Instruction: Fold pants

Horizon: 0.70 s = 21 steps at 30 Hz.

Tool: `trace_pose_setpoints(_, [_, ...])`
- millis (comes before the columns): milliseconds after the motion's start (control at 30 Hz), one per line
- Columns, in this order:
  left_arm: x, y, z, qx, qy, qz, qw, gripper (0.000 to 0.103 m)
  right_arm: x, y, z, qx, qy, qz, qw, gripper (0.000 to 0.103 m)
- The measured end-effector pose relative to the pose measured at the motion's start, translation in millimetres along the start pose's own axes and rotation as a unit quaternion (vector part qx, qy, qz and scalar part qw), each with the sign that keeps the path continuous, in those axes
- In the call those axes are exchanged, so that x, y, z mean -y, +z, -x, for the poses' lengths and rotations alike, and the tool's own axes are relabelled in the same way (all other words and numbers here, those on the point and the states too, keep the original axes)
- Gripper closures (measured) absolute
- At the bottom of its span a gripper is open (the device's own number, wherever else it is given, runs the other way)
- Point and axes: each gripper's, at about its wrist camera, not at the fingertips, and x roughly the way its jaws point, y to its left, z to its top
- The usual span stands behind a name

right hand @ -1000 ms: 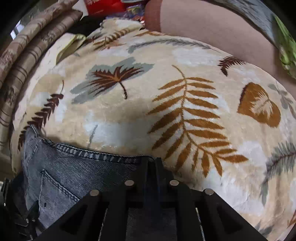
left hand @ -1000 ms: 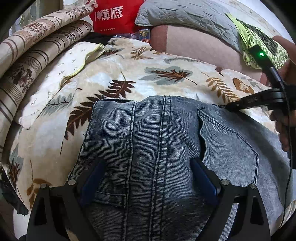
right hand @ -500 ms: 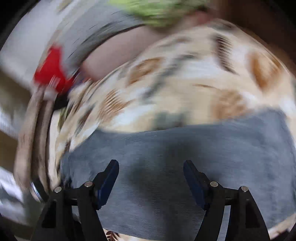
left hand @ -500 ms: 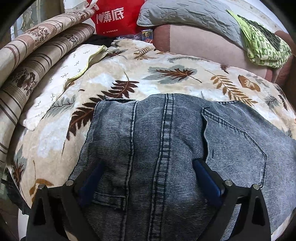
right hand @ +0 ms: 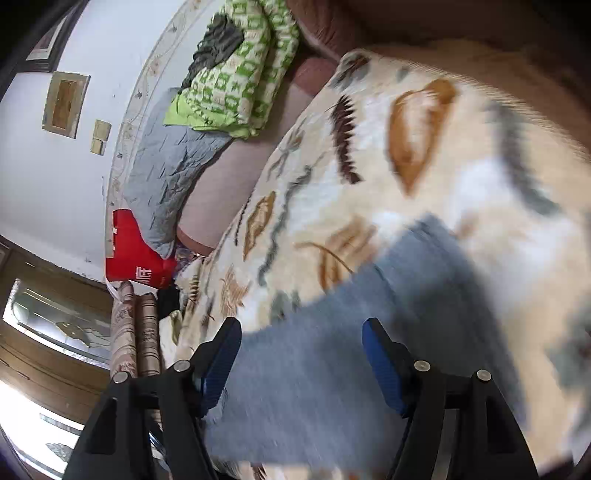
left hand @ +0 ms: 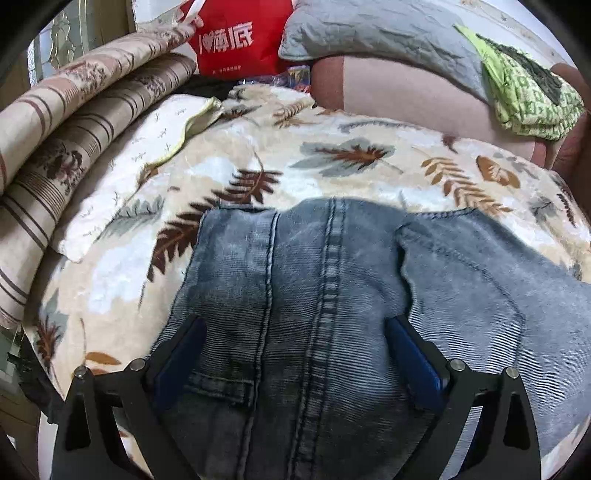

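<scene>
While the pants (left hand: 332,314) lay spread on the leaf-print blanket (left hand: 332,155), the left hand-held gripper (left hand: 295,354) hovered above them, jaws apart, gripping nothing. Right hand-held gripper (right hand: 299,354) was closing, denim beneath, probably seeking an edge to fold.

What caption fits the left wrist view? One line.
Open left gripper over grey-blue jeans spread on a leaf-print blanket.

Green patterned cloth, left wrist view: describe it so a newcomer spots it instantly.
Start at the leaf-print blanket, then look past it to the pinkish cushion. The green patterned cloth lies bunched at the cushion's right end, beside the grey quilt, the only bright lime item.
</scene>
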Motion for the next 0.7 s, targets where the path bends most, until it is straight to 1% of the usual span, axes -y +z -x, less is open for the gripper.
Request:
trace_pose_setpoints(33, [1.6, 0.8, 5.5, 0.006, -0.006, 0.000, 1.0000, 0.004, 3.1, -11.0, 7.5, 0.003, 0.007, -0.005, 1.000, 0.030])
trace_pose_setpoints(67, [5.2, 1.7, 13.9, 0.014, -0.014, 0.000, 0.9998, 0.004, 9.0, -20.7, 11.8, -0.003, 0.017, -0.013, 1.000, 0.026])
trace_pose_setpoints(100, [8.3, 2.0, 18.5, 0.019, -0.019, -0.002, 0.9996, 0.004, 14.6, -21.8, 13.1, -0.010, 0.017, -0.018, 1.000, 0.025])
trace_pose_setpoints(133, [12.3, 1.6, 23.8, 0.026, -0.026, -0.004, 0.9993, 0.004, 25.2, -25.7, 12.7, -0.015, 0.005, -0.019, 1.000, 0.025])
trace_pose_setpoints(167, [15.6, 1.2, 25.2, 0.026, -0.031, -0.007, 0.9992, 0.004, 39.1, -27.0, 8.8, -0.016, -0.023, -0.023, 0.999, 0.025])
trace_pose_setpoints(200, [20.0, 0.3, 23.7, 0.019, -0.033, -0.012, 0.9992, 0.004, 54.9, -27.0, 1.8, -0.023, -0.050, -0.034, 0.998, 0.027])
trace_pose_setpoints(233, [23.8, -1.2, 20.7, 0.008, -0.030, -0.019, 0.9993, 0.004, 66.3, -26.4, 0.7, -0.021, -0.032, -0.052, 0.998, 0.027])
trace_pose_setpoints(267, [27.1, -3.9, 18.4, -0.004, -0.022, -0.024, 0.9994, 0.004, 65.5, -25.0, 8.1, -0.009, -0.021, -0.065, 0.998, 0.027])
trace_pose_setpoints(300, [27.7, -5.6, 19.4, -0.005, -0.020, -0.023, 0.9995, 0.004, 58.4, -24.5, 16.6, -0.004, -0.013, -0.065, 0.998, 0.027])
trace_pose_setpoints(367, [29.2, -8.2, 23.4, -0.002, -0.028, -0.019, 0.9994, 0.004, 40.9, -27.8, 32.3, 0.010, -0.001, -0.034, 0.999, 0.026])
trace_pose_setpoints(433, [31.9, -10.9, 25.6, -0.003, -0.031, -0.024, 0.9992, 0.004, 22.1, -35.7, 40.3, 0.008, 0.017, 0.001, 1.000, 0.025])
trace_pose_setpoints(500, [33.2, -13.6, 25.3, -0.004, -0.031, -0.026, 0.9992, 0.004, 17.9, -41.0, 33.1, -0.001, 0.021, 0.011, 1.000, 0.022])
trace_pose_setpoints(533, [33.3, -14.9, 24.2, -0.007, -0.032, -0.025, 0.9992, 0.004, 21.0, -42.9, 22.5, -0.012, 0.013, 0.013, 1.000, 0.021])
trace_pose_setpoints(600, [33.2, -16.9, 21.4, -0.014, -0.036, -0.020, 0.9990, 0.004, 43.4, -42.5, -10.0, -0.044, -0.043, -0.002, 0.998, 0.024])
trace_pose_setpoints(633, [32.8, -17.6, 20.4, -0.018, -0.037, -0.020, 0.9989, 0.004, 47.7, -43.0, -11.0, -0.033, -0.035, -0.009, 0.999, 0.024])
trace_pose_setpoints(700, [30.8, -19.3, 21.2, -0.015, -0.038, -0.018, 0.9990, 0.004, 34.1, -40.9, -5.3, -0.030, -0.043, -0.009, 0.999, 0.024])
